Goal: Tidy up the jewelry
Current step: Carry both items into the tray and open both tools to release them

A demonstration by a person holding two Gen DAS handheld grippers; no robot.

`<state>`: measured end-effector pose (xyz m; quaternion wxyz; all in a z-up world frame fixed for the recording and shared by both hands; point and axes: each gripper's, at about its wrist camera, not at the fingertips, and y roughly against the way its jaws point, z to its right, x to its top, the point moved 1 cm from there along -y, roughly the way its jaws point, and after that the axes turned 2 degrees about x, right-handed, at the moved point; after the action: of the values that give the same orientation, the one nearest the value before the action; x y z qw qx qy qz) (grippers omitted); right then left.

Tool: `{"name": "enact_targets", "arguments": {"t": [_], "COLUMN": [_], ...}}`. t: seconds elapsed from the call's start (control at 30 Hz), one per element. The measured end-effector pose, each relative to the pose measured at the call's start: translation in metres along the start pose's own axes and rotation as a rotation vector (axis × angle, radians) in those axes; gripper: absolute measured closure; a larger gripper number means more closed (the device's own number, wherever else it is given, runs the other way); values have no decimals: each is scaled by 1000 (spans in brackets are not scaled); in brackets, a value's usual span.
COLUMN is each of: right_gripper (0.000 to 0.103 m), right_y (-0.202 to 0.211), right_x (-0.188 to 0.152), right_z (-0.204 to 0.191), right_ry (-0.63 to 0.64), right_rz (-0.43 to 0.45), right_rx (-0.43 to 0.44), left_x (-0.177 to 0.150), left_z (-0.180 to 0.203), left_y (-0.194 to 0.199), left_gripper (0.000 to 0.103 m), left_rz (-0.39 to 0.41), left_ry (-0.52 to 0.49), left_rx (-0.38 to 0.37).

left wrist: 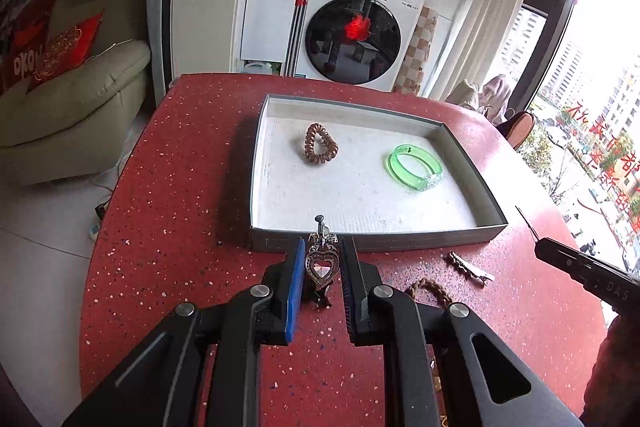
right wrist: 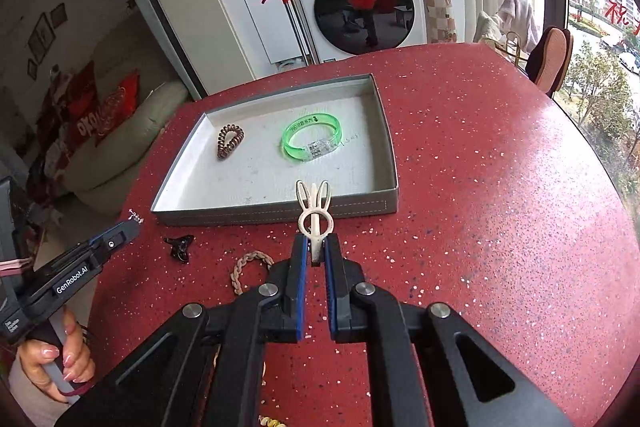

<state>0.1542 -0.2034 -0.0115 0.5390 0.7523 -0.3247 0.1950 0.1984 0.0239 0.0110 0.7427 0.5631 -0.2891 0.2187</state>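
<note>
Red table [right wrist: 480, 187], braided cord [right wrist: 248, 269] nearby

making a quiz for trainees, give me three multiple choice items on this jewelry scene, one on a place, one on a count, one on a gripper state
1. Where does the green bangle lie?
A. in the grey tray
B. on the red table
C. between gripper fingers

2. How many items lie inside the tray?
A. one
B. two
C. four

3. What does the right gripper do?
A. stands open and bare
B. grips the brown spiral hair tie
C. grips a cream rabbit-ear clip

Key: 1 A, the bangle rests on the tray's white lining. 2 B, only the bangle and the hair tie are inside. 3 C, the clip's stem sits pinched between the blue pads.
</note>
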Motion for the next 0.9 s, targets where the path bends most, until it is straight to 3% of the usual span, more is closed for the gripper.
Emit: {"name": "enact_targets", "arguments": {"t": [0.27, 0.6, 0.77, 0.9], "right_gripper": [94, 94, 94, 94], "right_y": [-51, -121, -145, -148], "right_x": [41, 51, 53, 59], "right_z": [-9, -17, -17, -12], "right_ry": [7, -34, -11, 30], "right_rz": [-74, -203, -252, -221], "right_rx": [54, 116, 83, 16], "left_x": [40, 60, 60, 60], "left_z": [1, 5, 10, 12], "left_y": [-38, -98, -123, -139], "left_gripper": [67, 67, 67, 67], "left_rz": [-23, -127, -174, -197], "left_ry": [-23, -57, -76, -91], "left_rx": [4, 14, 23, 49]}}
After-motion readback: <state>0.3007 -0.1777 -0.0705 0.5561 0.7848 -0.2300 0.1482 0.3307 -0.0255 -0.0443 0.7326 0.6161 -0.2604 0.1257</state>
